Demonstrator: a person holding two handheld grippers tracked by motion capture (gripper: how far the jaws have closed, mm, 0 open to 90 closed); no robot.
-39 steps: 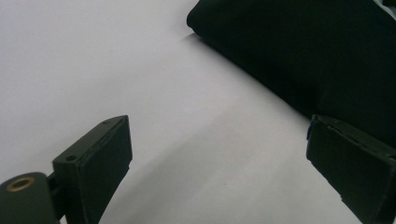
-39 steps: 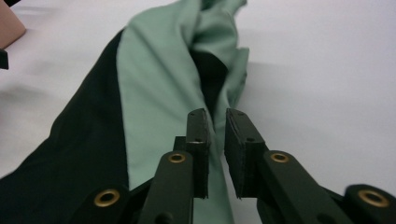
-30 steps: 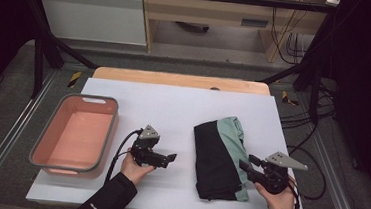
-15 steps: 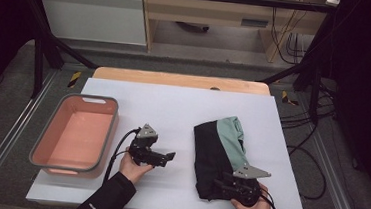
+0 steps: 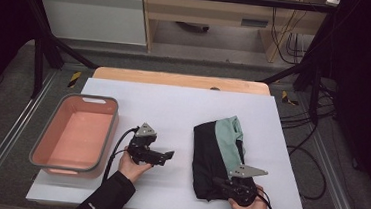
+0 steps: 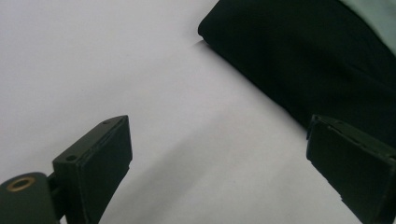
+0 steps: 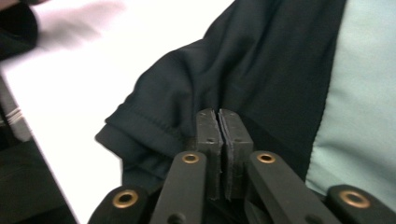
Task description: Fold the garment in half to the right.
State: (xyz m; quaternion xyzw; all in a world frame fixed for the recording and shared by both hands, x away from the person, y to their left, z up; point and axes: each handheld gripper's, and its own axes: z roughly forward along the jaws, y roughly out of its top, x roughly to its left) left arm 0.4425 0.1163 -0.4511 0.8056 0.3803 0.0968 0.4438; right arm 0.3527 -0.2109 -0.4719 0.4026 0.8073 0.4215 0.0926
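A folded black garment [image 5: 215, 152] with a pale green panel [image 5: 231, 138] lies on the white table top [image 5: 173, 103], right of the middle. My right gripper [image 5: 216, 181] sits at its near end, pointing left. In the right gripper view the jaws have just been closing; the right gripper [image 7: 218, 114] is now shut, pinching a pucker of the black cloth [image 7: 261, 60]. My left gripper [image 5: 169, 155] hovers left of the garment, pointing right at it. It stands open [image 6: 219, 158] over bare table, with the garment's edge [image 6: 317, 60] just beyond its far jaw.
A pink basin with a grey rim [image 5: 43, 161] stands at the table's left side, nothing in it. A wooden board edge [image 5: 180, 79] runs along the back. Cables [image 5: 299, 158] lie off the right side. Black frame posts rise at both back corners.
My right gripper moved left from beside the garment onto its near end, and its jaws went from open to shut on the cloth. The left hand stayed put.
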